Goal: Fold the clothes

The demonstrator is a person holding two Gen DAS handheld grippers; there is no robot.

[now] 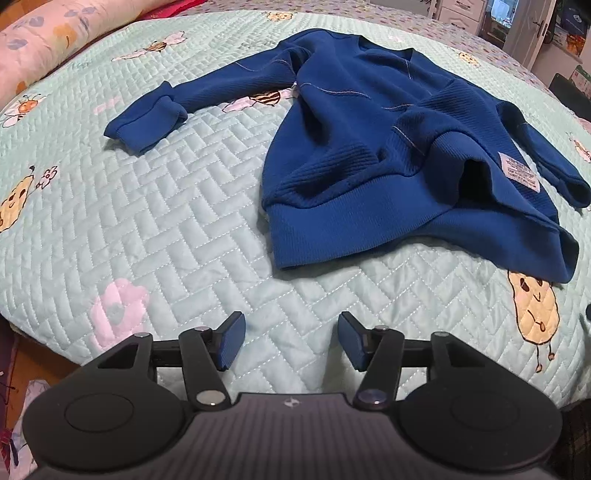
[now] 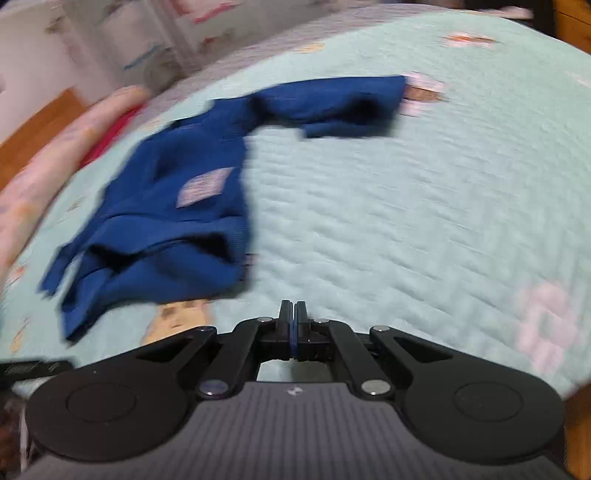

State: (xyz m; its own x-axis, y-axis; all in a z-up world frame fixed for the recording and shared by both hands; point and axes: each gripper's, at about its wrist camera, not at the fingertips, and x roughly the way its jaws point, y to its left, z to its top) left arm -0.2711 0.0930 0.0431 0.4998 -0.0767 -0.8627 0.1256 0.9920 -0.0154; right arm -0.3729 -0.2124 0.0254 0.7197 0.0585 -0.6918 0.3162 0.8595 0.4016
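Note:
A blue sweater [image 1: 373, 147] lies rumpled on the mint quilted bedspread [image 1: 177, 206], hem toward me, one sleeve [image 1: 155, 114] stretched out to the left. A white care label [image 1: 519, 170] shows on its turned-up right side. My left gripper [image 1: 291, 338] hovers over bare quilt just short of the hem, open, with nothing between its blue pads. In the blurred right wrist view the sweater [image 2: 177, 206] lies to the left and its other sleeve [image 2: 340, 103] reaches toward the far middle. My right gripper [image 2: 293, 312] is shut, empty, over the quilt [image 2: 406, 206] to the right of the hem.
A floral pillow [image 1: 44, 40] lies along the far left edge of the bed, seen also as a pink roll [image 2: 55, 155]. White drawers and a door [image 1: 517, 29] stand beyond the far right corner. The wooden floor [image 2: 33, 129] shows past the bed.

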